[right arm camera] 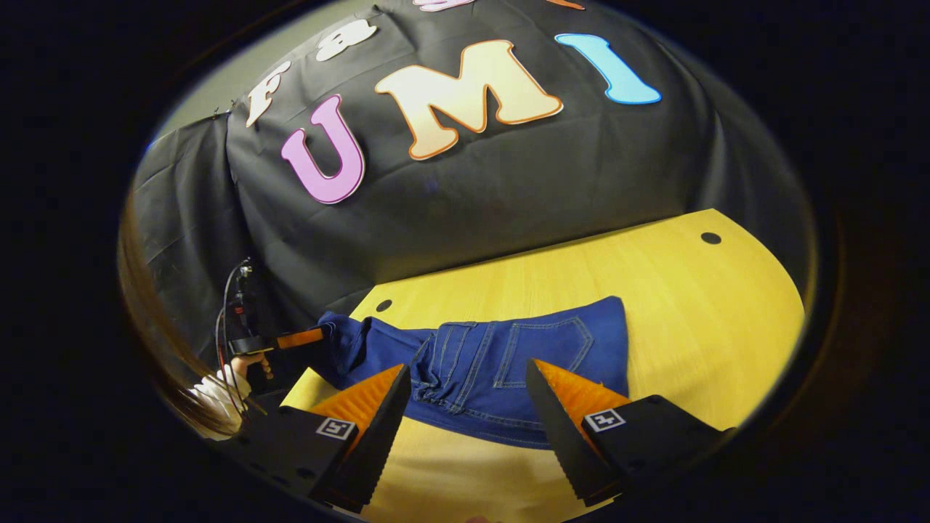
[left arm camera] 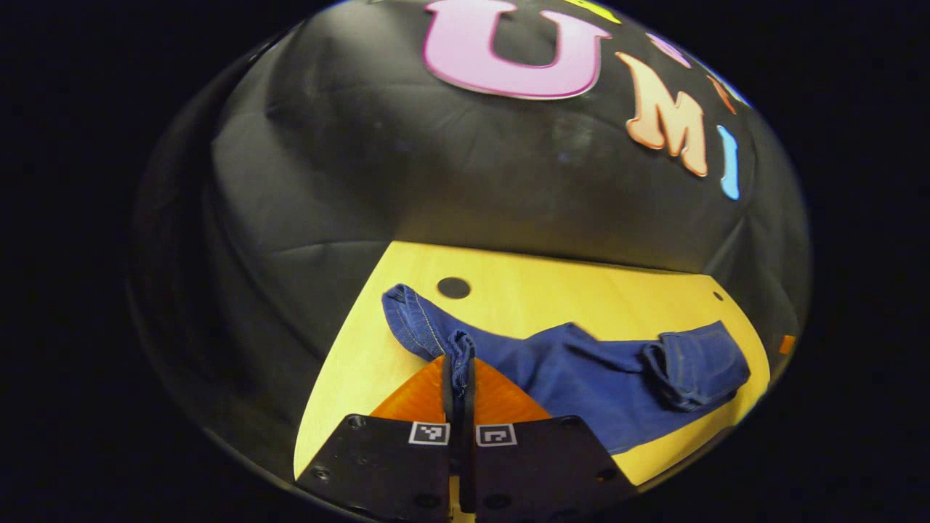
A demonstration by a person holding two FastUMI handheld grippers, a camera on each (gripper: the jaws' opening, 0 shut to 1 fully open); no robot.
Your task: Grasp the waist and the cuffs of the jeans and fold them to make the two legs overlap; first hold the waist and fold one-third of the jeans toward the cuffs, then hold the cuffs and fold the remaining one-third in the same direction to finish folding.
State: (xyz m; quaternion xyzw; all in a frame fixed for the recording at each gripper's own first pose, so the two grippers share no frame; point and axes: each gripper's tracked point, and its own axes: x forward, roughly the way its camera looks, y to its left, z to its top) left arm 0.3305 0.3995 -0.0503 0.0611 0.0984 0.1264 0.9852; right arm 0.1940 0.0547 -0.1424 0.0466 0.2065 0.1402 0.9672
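We see right gripper (right arm camera: 465,396) with fingers spread wide over the jeans (right arm camera: 501,370), waist end between them, jeans flat on yellow table (right arm camera: 712,305), left gripper (right arm camera: 290,339) far off at the cuff end, hand (right arm camera: 251,361) holding it

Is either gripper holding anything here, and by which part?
Left gripper pinches the jeans at a cuff hem. Right gripper is open, holding nothing.

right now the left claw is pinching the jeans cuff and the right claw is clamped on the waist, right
Not quite. The right claw is open, its fingers spread above the waist of the jeans, as the right gripper view shows. The left claw is pinching the cuff.
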